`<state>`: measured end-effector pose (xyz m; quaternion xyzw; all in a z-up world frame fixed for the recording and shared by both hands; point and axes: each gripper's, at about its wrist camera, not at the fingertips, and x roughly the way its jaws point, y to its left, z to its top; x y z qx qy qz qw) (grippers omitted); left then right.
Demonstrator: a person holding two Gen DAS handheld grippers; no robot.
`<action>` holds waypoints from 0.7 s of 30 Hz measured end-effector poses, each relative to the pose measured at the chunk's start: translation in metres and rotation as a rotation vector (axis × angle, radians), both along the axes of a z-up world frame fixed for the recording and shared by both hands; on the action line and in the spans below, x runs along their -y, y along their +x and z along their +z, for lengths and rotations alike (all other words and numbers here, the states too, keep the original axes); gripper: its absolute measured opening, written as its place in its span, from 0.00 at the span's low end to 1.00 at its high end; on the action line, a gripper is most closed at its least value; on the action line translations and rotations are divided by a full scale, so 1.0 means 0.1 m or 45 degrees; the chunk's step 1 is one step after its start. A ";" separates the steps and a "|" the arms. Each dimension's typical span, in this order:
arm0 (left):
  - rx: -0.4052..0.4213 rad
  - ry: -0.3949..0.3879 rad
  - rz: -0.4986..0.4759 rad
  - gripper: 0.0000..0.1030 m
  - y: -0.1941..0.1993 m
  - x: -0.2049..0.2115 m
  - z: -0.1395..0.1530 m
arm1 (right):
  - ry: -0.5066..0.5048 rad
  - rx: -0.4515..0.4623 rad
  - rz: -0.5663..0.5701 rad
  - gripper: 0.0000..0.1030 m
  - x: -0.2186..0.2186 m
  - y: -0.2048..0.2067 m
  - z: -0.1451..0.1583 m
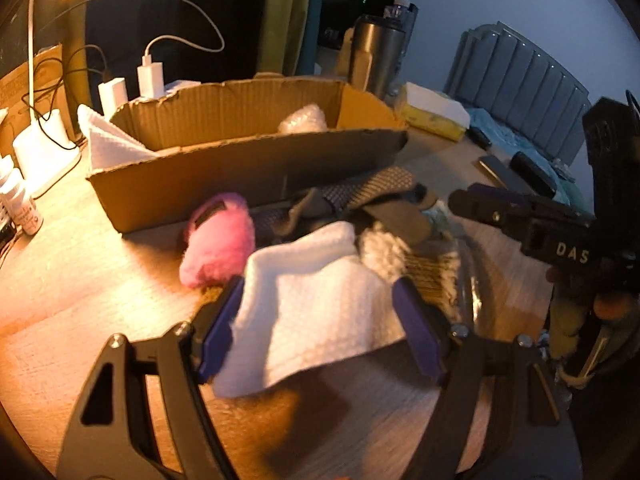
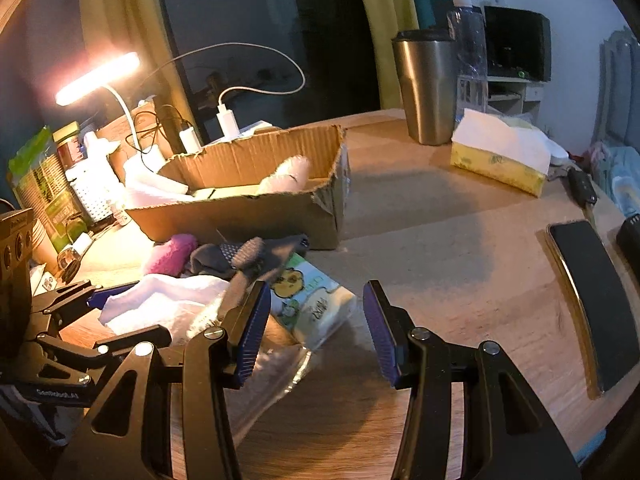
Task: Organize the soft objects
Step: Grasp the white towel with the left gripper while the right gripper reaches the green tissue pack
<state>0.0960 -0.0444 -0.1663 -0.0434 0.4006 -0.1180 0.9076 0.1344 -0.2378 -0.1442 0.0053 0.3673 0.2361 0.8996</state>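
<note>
A white waffle cloth [image 1: 312, 316] lies on top of a pile of soft things, in front of a cardboard box [image 1: 192, 196]. My left gripper [image 1: 318, 328] is open and straddles the cloth, with a blue pad close to each side of it. Behind the cloth sit a pink fuzzy item [image 1: 220, 240] and grey dotted socks [image 1: 360, 192]. The box holds another white cloth [image 1: 108, 140] and a pale bundle [image 1: 300, 118]. My right gripper [image 2: 316, 320] is open over bare table with nothing between its pads. A wipes pack [image 2: 312, 300] and clear plastic [image 2: 272, 368] lie just left of it.
A lit desk lamp [image 2: 96, 76], chargers [image 1: 150, 78] and small bottles [image 1: 20, 204] crowd the left. A steel tumbler [image 2: 428, 92], a water bottle [image 2: 472, 52] and a tissue box [image 2: 496, 160] stand behind the box. A phone [image 2: 588, 304] lies at the right edge.
</note>
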 end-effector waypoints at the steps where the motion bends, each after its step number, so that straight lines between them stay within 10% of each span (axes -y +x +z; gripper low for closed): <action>1: -0.001 0.003 0.006 0.74 0.01 0.00 0.00 | 0.002 -0.004 0.000 0.50 0.01 0.00 -0.02; 9: 0.021 0.089 0.016 0.71 -0.01 0.10 -0.02 | 0.014 -0.015 0.023 0.50 0.05 -0.04 -0.05; 15: 0.034 0.120 0.011 0.30 -0.03 0.10 -0.01 | 0.017 -0.020 0.018 0.56 0.02 0.00 -0.08; 21: 0.047 0.095 0.022 0.16 -0.05 0.00 0.07 | -0.011 -0.061 0.036 0.61 -0.06 0.13 -0.18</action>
